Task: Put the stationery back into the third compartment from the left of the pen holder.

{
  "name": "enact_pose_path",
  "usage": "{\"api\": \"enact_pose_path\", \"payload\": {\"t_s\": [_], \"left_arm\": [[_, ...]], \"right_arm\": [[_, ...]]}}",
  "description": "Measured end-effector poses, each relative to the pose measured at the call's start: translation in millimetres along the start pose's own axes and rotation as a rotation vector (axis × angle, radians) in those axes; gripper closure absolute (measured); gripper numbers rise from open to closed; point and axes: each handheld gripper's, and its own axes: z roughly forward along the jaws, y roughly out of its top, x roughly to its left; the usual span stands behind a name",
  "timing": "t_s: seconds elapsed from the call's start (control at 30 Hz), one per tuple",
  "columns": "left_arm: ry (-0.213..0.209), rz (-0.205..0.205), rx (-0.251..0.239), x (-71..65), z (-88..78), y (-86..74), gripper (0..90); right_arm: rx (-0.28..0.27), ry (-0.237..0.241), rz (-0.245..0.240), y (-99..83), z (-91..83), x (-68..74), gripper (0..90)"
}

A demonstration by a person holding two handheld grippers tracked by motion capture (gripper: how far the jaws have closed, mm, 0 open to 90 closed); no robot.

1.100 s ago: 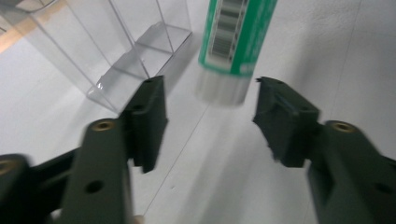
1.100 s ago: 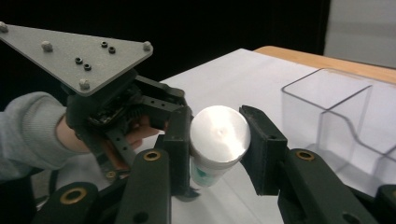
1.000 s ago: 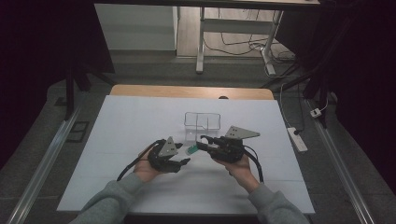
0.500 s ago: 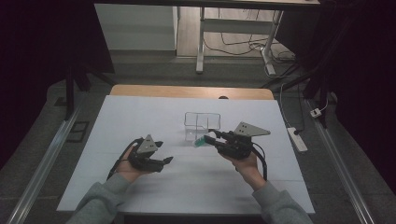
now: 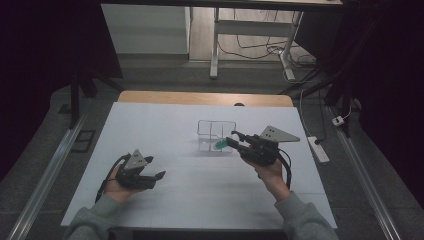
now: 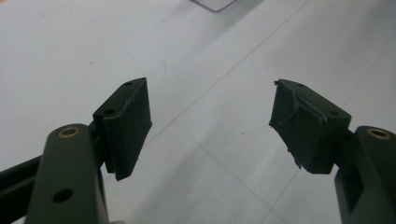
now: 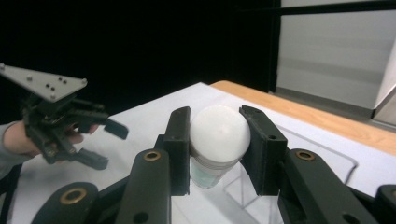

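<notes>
My right gripper (image 5: 231,140) is shut on a small bottle (image 5: 220,144) with a greenish body. In the right gripper view its round white cap (image 7: 218,133) sits squeezed between the two pads. The bottle hangs by the front right side of a clear plastic box (image 5: 215,131), whose wall (image 7: 322,158) lies just beyond the jaws. My left gripper (image 5: 156,167) rests low at the front left of the white table (image 5: 165,130), well apart from the box. Its jaws have just been opening; they now stand wide (image 6: 212,116) with nothing between them.
The table's far edge is a wooden strip (image 5: 200,98). A white power strip (image 5: 318,149) lies on the floor at the right, and metal rails run along both sides. White table surface lies between the two hands.
My left hand has drawn away to the left and front, leaving the bottle to the right gripper. The right gripper has lifted a little with the bottle, near the box.
</notes>
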Motion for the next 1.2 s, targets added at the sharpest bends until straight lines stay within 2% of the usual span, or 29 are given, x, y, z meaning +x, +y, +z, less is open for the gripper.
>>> {"api": "enact_pose_path", "payload": {"t_s": [0.23, 0.47, 0.73, 0.93, 1.2], "left_arm": [[0.019, -0.030, -0.004, 5.9, -5.9, -9.0, 28.2], [0.026, -0.045, 0.005, 7.2, -6.8, -13.8, 28.0], [0.033, -0.050, 0.013, 6.6, -8.0, -17.3, 27.4], [0.032, -0.056, 0.014, 8.5, -7.1, -18.8, 27.4], [0.031, -0.049, 0.022, 7.3, -5.0, -18.8, 27.4]], "right_arm": [[-0.035, -0.047, -0.008, 11.5, -4.4, -8.0, 63.6], [-0.030, -0.110, -0.039, 15.9, -3.2, -17.6, 63.6], [0.022, -0.194, -0.065, 12.1, 11.5, -32.2, 63.6], [0.061, -0.208, -0.052, 5.3, 22.6, -39.8, 63.5], [0.118, -0.256, -0.076, -0.8, 34.4, -44.7, 63.4]]}}
